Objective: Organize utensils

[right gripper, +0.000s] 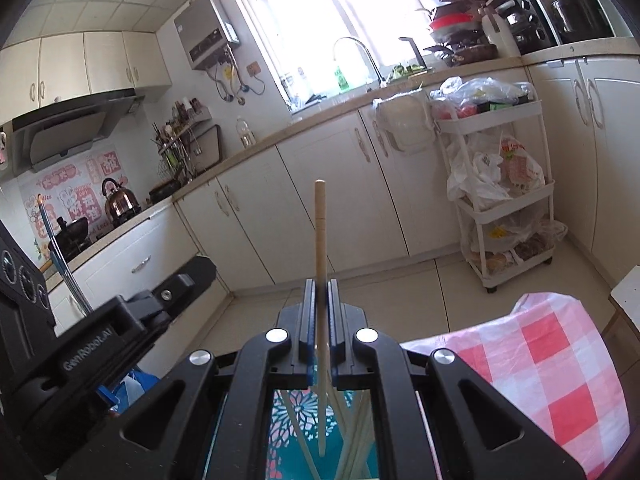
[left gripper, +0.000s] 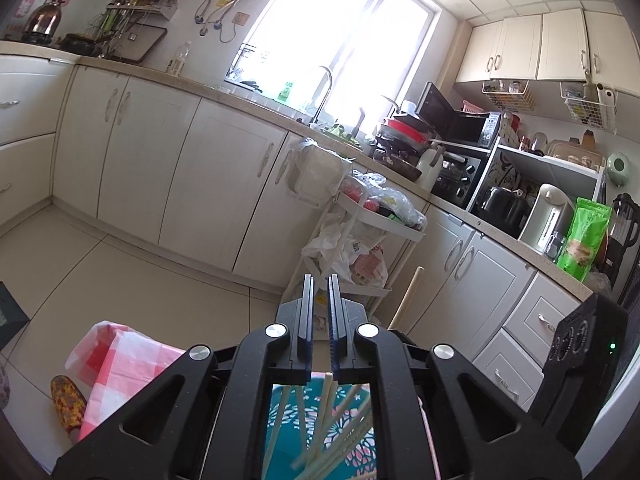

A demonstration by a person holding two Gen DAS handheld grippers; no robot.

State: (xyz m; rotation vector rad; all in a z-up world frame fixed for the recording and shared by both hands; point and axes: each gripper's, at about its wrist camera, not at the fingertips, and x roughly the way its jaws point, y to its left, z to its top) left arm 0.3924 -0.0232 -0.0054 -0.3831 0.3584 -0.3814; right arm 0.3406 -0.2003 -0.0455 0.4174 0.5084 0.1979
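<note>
Wooden chopstick (right gripper: pixel 320 240) stands upright, clamped between the pads of the right gripper (right gripper: pixel 320 284), lower end dropping toward a loose pile of pale chopsticks (right gripper: pixel 352 432) on a teal floral cloth (right gripper: pixel 288 420). Left gripper (left gripper: pixel 321 280): jaws nearly together; a thin blue-handled utensil (right gripper: pixel 60 256) rises from it, probably pinched there, contact hidden. Red-checked cloth (right gripper: pixel 552 380) beside the pile; white trolley (right gripper: pixel 516 208) against cabinets.

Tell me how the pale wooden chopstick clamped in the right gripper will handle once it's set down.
The pale wooden chopstick looks straight and rigid, standing unbent above the right gripper, so probably stiff. It's slim, so likely light. Its shaft looks round, so it may roll if laid flat, or slip among the loose pale chopsticks lying crossed below.
</note>
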